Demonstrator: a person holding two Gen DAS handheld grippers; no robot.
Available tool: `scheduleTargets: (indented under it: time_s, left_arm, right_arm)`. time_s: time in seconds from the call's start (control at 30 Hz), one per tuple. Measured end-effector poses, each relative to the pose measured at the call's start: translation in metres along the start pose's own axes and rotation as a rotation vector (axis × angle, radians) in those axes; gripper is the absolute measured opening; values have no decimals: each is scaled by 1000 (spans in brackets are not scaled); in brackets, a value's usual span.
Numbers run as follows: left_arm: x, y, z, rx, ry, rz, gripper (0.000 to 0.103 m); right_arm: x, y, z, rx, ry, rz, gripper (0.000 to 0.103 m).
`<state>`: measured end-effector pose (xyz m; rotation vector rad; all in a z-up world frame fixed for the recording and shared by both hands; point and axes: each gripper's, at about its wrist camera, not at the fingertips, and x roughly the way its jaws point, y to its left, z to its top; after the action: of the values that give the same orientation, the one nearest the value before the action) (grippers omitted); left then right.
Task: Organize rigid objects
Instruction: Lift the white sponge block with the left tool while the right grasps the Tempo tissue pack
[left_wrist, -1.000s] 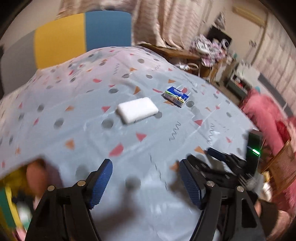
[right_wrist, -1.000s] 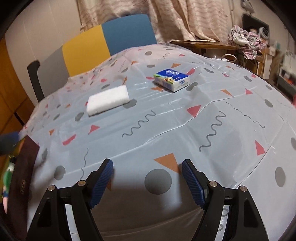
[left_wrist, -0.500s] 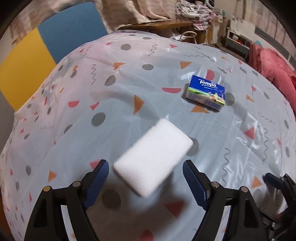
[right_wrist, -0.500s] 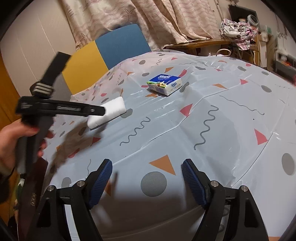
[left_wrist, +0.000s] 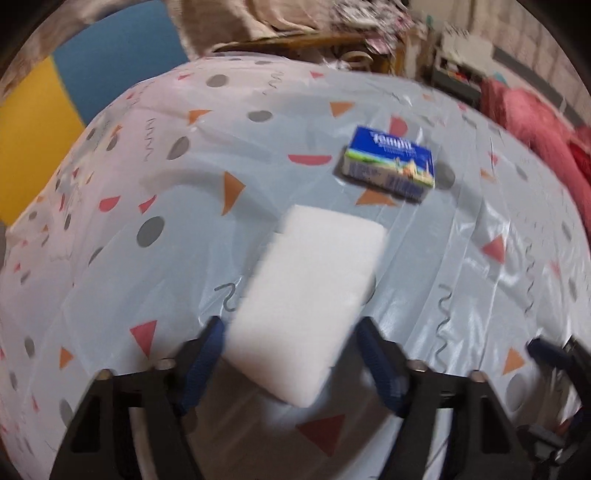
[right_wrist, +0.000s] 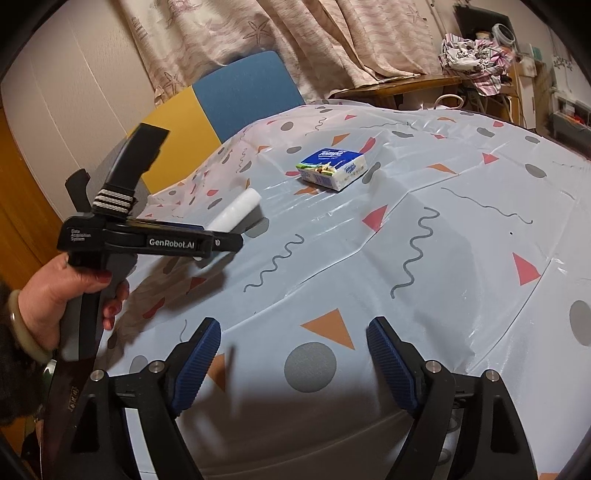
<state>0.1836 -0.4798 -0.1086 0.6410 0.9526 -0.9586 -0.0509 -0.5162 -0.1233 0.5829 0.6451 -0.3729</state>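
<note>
The left gripper (right_wrist: 221, 236) carried the white lettering "GenRobot.AI" on its side and small print reading "Data Acquisition System" near the handle. A blue and white tissue pack (right_wrist: 333, 169) printed "Tempo" lay on the tablecloth (right_wrist: 461, 240), well apart from both grippers.

The white foam block (left_wrist: 306, 306) sat between the left gripper's 2 blue pads (left_wrist: 201, 363); its jaws had just been closing, and the left pad looked pressed to the block, though blur hid whether the right one touched. A hand (right_wrist: 55, 295) with a bangle at the wrist held that tool. The right gripper (right_wrist: 293, 363) hung with jaws apart and nothing between them.

The cloth was pale blue plastic with orange and red triangles, grey dots and squiggles. Behind stood a yellow and blue chair (right_wrist: 221, 103), patterned curtains (right_wrist: 295, 37) and a wooden desk (right_wrist: 402, 86) piled with clothes.
</note>
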Motion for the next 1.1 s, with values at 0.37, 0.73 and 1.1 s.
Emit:
scheduleTargets:
  time_s: [0.37, 0.73, 1.1]
  left_arm:
    - [-26, -8, -27, -203, -64, -5, 59]
    - [-76, -19, -106, -475, -169, -72, 59]
    - [-112, -36, -167, -493, -205, -82, 59]
  right_arm:
    - [0, 1, -1, -5, 2, -6, 83]
    - [-2, -3, 54, -24, 51, -49, 83]
    - [92, -2, 151, -274, 45, -167, 83]
